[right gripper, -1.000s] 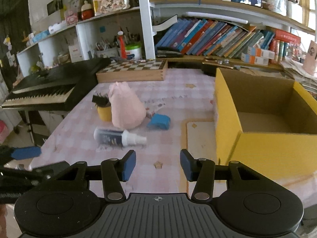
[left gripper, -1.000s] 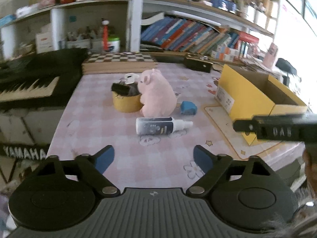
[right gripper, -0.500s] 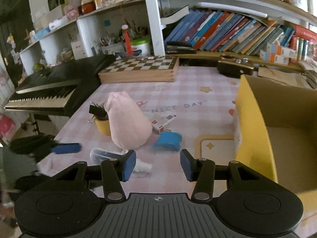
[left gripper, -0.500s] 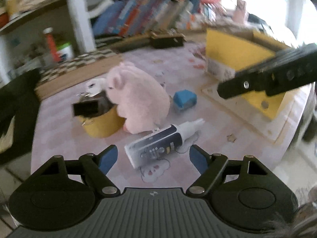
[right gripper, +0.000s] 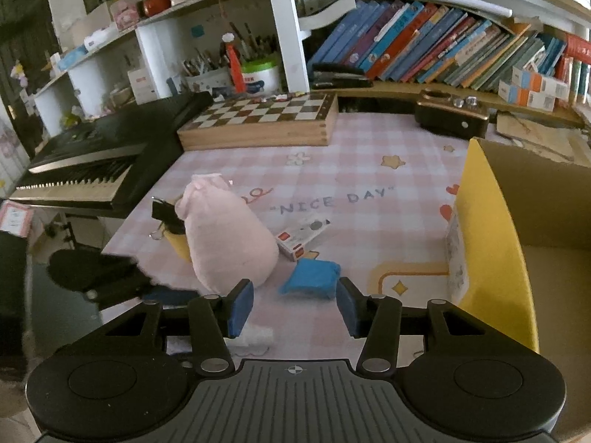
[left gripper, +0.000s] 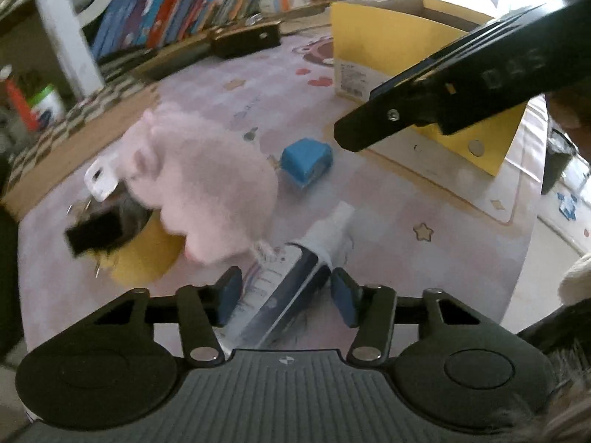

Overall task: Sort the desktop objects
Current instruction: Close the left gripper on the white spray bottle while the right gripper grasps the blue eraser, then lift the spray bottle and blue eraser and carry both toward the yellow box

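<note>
A dark spray bottle [left gripper: 291,277] with a white cap lies on the pink checked tablecloth. My left gripper [left gripper: 288,297] is closing on it, and the blue pads touch both sides of its body. Just beyond stand a pink plush pig [left gripper: 207,192], a yellow cup [left gripper: 144,254] of black clips and a blue block [left gripper: 306,160]. My right gripper [right gripper: 293,310] is open with nothing between its fingers, its tips just short of the blue block [right gripper: 308,278]. The plush pig [right gripper: 225,243] is to its left. One black finger [left gripper: 369,129] of the right gripper reaches in over the table.
An open yellow cardboard box [right gripper: 484,221] fills the right side. A small white and red carton [right gripper: 301,234] lies past the blue block. A chessboard [right gripper: 266,118], a black keyboard [right gripper: 92,162] and a dark case [right gripper: 450,118] line the back, under shelves of books.
My left gripper came in low over the spray bottle, rolled, and its jaws narrowed around it. My right gripper moved towards the blue block, and the yellow box slid to the right of its view.
</note>
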`<control>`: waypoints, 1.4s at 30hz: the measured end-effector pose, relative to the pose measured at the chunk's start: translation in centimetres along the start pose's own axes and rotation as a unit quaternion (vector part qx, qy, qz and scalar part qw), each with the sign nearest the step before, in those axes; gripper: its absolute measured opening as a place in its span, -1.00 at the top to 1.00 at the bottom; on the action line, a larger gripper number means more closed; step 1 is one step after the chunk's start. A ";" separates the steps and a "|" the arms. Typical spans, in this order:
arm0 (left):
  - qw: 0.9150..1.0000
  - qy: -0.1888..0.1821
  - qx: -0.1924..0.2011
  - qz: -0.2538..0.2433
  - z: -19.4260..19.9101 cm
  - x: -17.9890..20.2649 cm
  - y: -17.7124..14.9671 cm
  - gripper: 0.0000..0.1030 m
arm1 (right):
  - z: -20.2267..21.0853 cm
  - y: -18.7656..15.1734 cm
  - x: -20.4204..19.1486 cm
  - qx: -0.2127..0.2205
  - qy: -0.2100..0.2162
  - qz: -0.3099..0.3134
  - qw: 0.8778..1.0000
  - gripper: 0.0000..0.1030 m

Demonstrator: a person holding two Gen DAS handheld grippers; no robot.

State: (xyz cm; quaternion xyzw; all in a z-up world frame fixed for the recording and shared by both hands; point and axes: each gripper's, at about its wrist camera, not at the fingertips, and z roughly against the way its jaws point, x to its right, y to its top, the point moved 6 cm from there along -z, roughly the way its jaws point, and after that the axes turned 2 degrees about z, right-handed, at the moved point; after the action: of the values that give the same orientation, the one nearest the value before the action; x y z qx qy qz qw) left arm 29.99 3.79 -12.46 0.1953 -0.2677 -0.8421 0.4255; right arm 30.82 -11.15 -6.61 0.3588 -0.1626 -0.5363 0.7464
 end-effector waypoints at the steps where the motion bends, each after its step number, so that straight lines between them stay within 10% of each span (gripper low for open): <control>1: 1.000 0.008 -0.008 0.008 0.3 0.1 -0.4 0.30 | -0.2 0.0 0.0 -0.004 0.001 -0.001 1.000 0.05; 9: 0.989 0.027 -0.030 0.141 1.7 0.3 -2.4 0.36 | -3.1 -0.4 -0.3 -0.033 -0.009 0.005 0.999 0.03; 13: 0.987 0.026 -0.015 0.157 1.1 0.9 -2.0 0.01 | -4.6 -0.5 0.1 -0.040 -0.032 0.012 0.999 0.02; 16: 0.986 0.044 -0.014 0.158 0.9 0.7 -1.7 0.36 | -5.7 -0.4 0.5 -0.047 -0.042 0.016 0.998 0.02; 21: 0.977 0.043 -0.018 0.209 1.8 0.1 -2.4 0.41 | -7.2 -0.1 0.7 -0.053 -0.044 0.011 0.998 -0.05; 29: 0.945 0.038 0.007 0.324 4.3 -0.5 -4.7 0.41 | -8.4 -0.4 0.0 -0.060 -0.025 0.032 0.997 0.11; 42: 0.918 0.061 0.089 0.382 9.1 -2.2 -5.0 0.41 | -3.7 0.4 0.1 -0.007 -0.019 0.024 1.000 0.22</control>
State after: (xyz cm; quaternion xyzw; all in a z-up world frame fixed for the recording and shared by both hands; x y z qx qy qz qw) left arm 23.11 10.65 -8.17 0.1664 -0.3688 -0.5748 0.7113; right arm 33.42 -9.81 -8.89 0.3393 -0.1817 -0.5263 0.7582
